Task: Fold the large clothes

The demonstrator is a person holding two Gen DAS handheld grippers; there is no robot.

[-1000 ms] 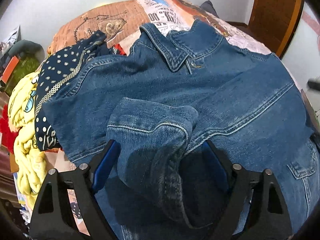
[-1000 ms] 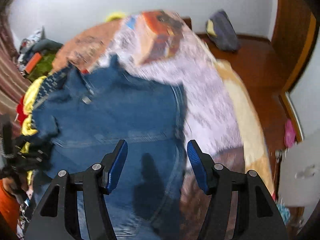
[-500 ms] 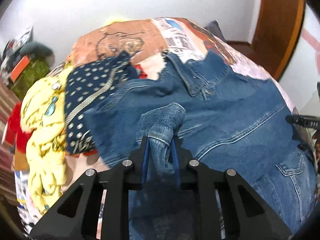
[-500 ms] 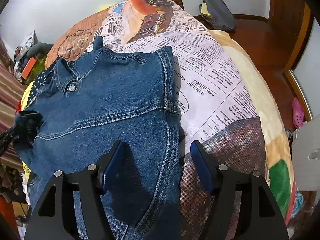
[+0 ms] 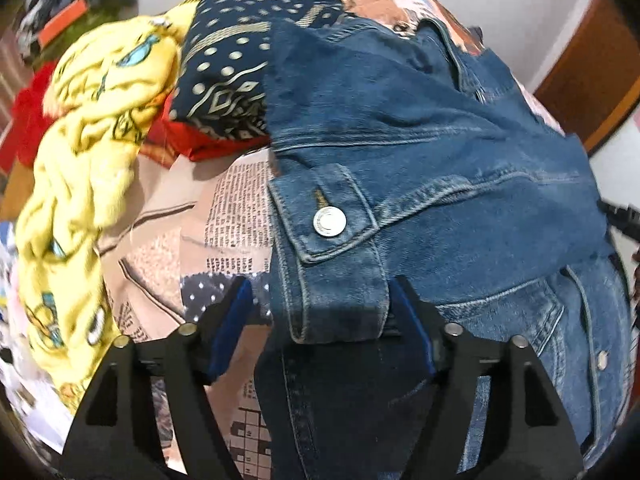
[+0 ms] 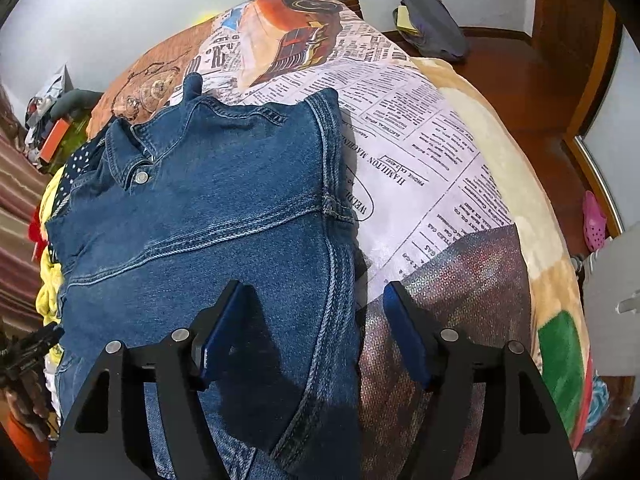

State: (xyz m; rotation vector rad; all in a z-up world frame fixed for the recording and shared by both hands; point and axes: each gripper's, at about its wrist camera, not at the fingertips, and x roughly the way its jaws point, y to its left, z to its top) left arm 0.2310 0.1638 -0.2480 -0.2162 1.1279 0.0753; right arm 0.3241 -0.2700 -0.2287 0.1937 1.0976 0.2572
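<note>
A blue denim jacket (image 6: 208, 216) lies spread on the newspaper-print bedspread (image 6: 420, 152), collar toward the far side. In the left wrist view its sleeve is folded over the jacket body (image 5: 420, 128), and the buttoned sleeve cuff (image 5: 332, 248) lies between the fingers of my left gripper (image 5: 320, 320), which is open and not clamping it. My right gripper (image 6: 312, 320) is open and empty, hovering over the jacket's right side seam and hem.
A pile of clothes lies left of the jacket: a yellow garment (image 5: 80, 160), a navy dotted one (image 5: 228, 64) and a red one (image 5: 192, 140). A dark bag (image 6: 432, 28) sits on the wooden floor beyond the bed. A pink shoe (image 6: 594, 220) lies at right.
My left gripper was shut on the sleeve half a second ago; it has carried the sleeve across the jacket and opened. My right gripper stayed open over the jacket's right edge.
</note>
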